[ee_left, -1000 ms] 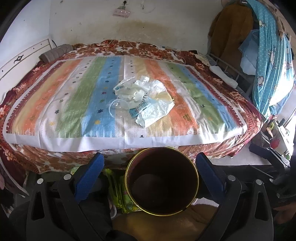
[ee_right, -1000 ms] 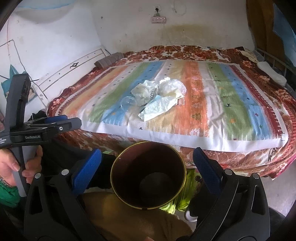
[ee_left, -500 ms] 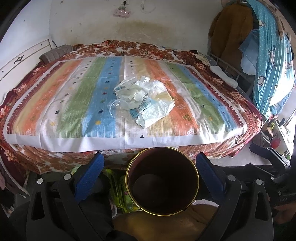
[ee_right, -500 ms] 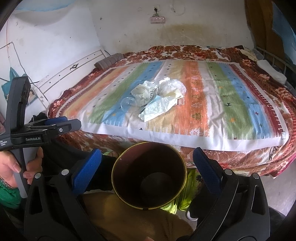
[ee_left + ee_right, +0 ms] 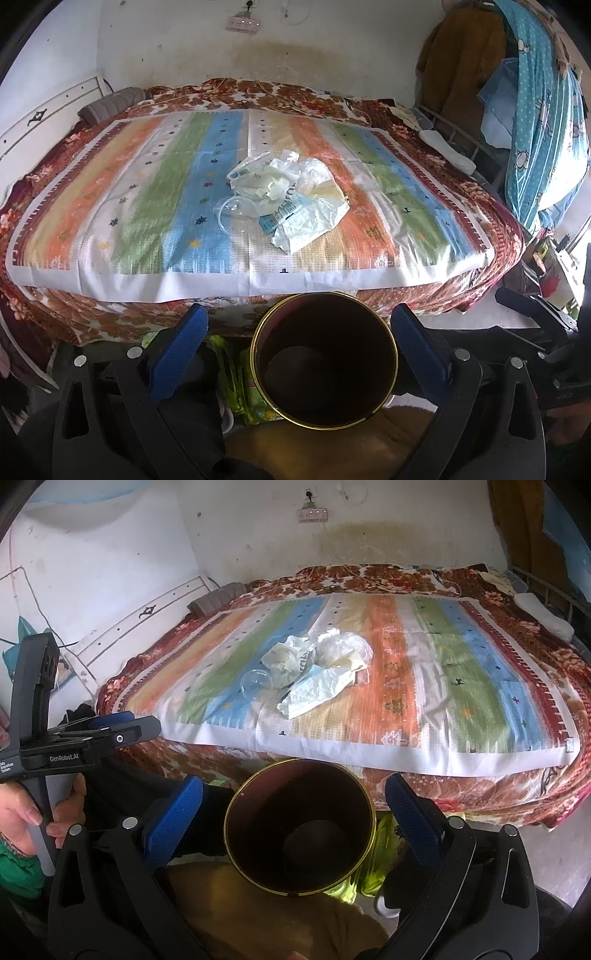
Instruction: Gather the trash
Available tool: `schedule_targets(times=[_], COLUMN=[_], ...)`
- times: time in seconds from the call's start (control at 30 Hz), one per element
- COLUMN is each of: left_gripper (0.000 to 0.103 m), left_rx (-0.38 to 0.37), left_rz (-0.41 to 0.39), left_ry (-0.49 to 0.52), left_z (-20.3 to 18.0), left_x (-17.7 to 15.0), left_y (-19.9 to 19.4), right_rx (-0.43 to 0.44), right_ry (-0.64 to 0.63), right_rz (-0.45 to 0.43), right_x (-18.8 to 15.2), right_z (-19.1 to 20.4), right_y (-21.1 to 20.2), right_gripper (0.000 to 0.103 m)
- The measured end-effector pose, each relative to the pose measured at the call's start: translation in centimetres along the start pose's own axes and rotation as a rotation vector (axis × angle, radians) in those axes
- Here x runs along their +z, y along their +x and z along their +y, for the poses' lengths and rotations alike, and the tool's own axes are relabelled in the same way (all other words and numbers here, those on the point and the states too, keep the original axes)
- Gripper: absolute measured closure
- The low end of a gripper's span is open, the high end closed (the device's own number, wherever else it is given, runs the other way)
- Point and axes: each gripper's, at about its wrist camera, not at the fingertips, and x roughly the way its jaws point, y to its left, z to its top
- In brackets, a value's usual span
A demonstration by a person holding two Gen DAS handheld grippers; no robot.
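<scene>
Several pieces of trash are lying heaped together near the middle of the striped bedspread: crumpled plastic bags, a printed wrapper, and a clear plastic cup resting on its side at the heap's 9 o'clock edge, touching it. Below the bed's near edge a brown bin with a gold rim is standing open-mouthed and looking empty, at about 6 o'clock from the heap. Both grippers are hovering over that bin, well apart from the trash; the left gripper and the right gripper are each showing jaws spread wide and holding nothing. The bags are probably feather-light, limp and slippery, so pinching a bunched fold near the middle should be gripping best. The cup looks thin and crushable; taking its rim wall gently seems wisest
</scene>
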Motion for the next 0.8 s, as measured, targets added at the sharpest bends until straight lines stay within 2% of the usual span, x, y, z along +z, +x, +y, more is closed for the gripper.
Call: schedule_targets(times=[0.37,0.57,0.67,0.8], left_gripper=[0.006,0.007,0.007,0.007], left_rx=[-0.016,-0.036,0.017,0.057], left_rz=[0.063,0.078,0.061,0.083], left_ry=[-0.067,-0.073,-0.039,-0.017], left_z=[1.8,2.0,1.9,2.3], left_x=[0.6,1.8,2.7,4.2], left_y=[1.8,3.1,3.4,4.7], right_rx=[0.035,-0.009,0.001,-0.004], right_ry=[0.024,-0.001,0.006,0.007], right_rz=[0.044,0.071,0.079,0.087], right_x=[1.4,2.5,3.0,4.0], right_z=[-1.5,-1.8,-2.1,-2.7], right_y=[1.5,2.8,3.4,4.0], right_gripper=[0.009,0.009,0.009,0.009])
